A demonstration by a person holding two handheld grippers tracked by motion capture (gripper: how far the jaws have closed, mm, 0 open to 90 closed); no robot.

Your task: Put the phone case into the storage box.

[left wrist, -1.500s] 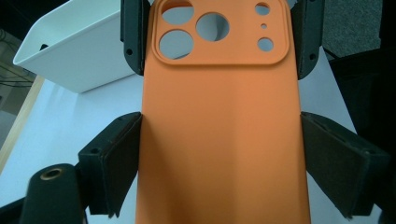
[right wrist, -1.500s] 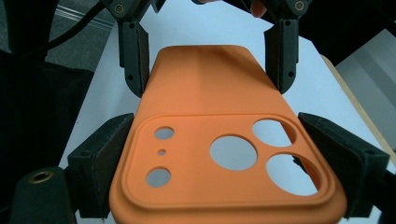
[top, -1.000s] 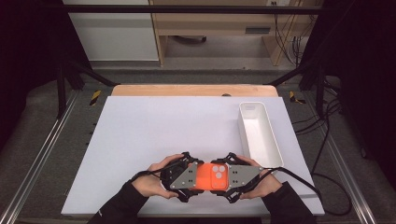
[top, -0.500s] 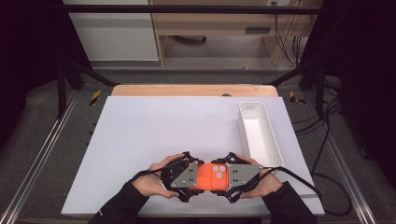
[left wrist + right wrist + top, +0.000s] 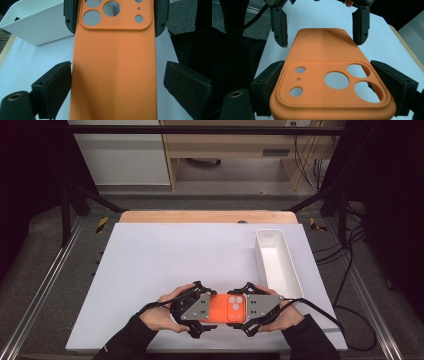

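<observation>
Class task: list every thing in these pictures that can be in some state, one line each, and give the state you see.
Orange phone case: back side up, held above the white table between the two grippers.
Left gripper: jaws have just been opening, pads now clear of the case's sides.
Right gripper: shut on the case's camera end.
White bin: upright, empty as far as shows.

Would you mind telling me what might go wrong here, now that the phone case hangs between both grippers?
The left gripper has just been opening and its pads stand clear of the case, so the right gripper alone clamps the camera end; the free end may sag or twist loose. Carried toward the tray, the long case could catch its rim.
</observation>
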